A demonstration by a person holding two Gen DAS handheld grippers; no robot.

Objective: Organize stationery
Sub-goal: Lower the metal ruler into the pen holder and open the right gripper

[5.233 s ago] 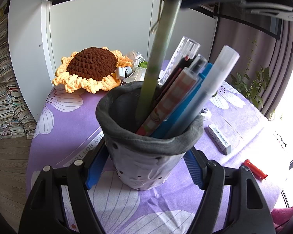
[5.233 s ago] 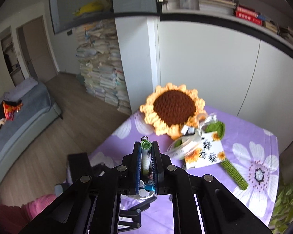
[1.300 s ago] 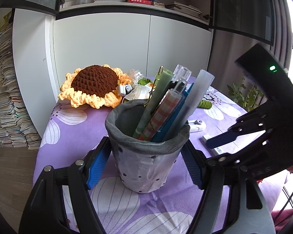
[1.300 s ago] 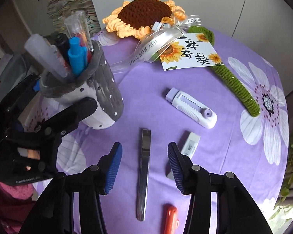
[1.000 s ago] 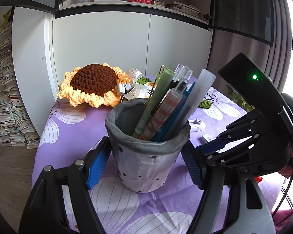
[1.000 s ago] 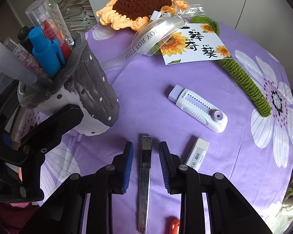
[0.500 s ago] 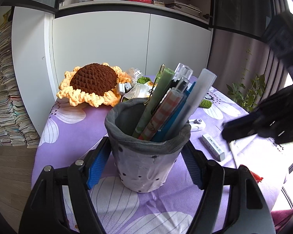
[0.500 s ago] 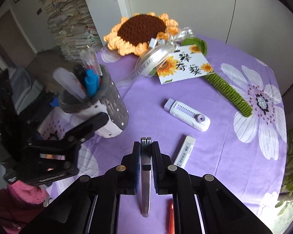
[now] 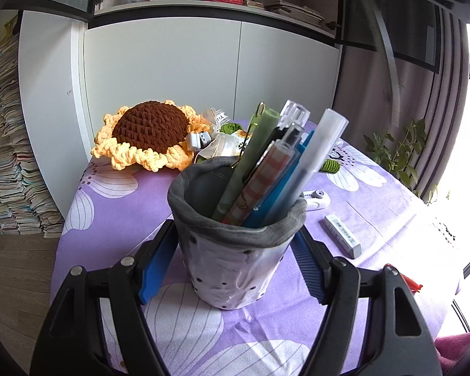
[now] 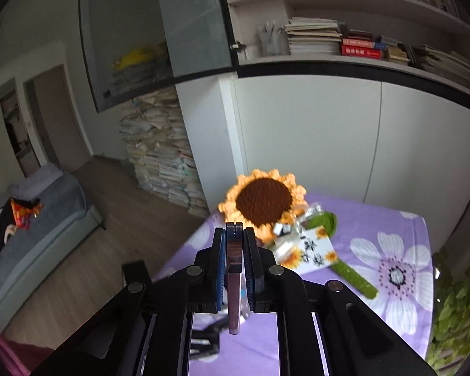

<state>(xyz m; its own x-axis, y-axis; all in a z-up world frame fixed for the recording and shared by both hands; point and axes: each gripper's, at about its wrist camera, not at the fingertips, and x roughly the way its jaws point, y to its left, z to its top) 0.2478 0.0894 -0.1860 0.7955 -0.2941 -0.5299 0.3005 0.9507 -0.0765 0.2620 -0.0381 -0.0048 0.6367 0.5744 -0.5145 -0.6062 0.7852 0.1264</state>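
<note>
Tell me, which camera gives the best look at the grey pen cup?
The left wrist view: the pen cup fills the centre, pens upright inside, between the left gripper jaws. The right wrist view does not show it; the right gripper and its metal strip block the table there.

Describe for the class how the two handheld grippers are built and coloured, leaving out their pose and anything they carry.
Both look alike. The left gripper has matte black plastic linkage bars joined by round silver pins, and its jaws are lined with ridged blue pads. The right gripper shows the same black bars, silver pins and blue lining. No cables, markings or sleeves are visible on either.
</note>
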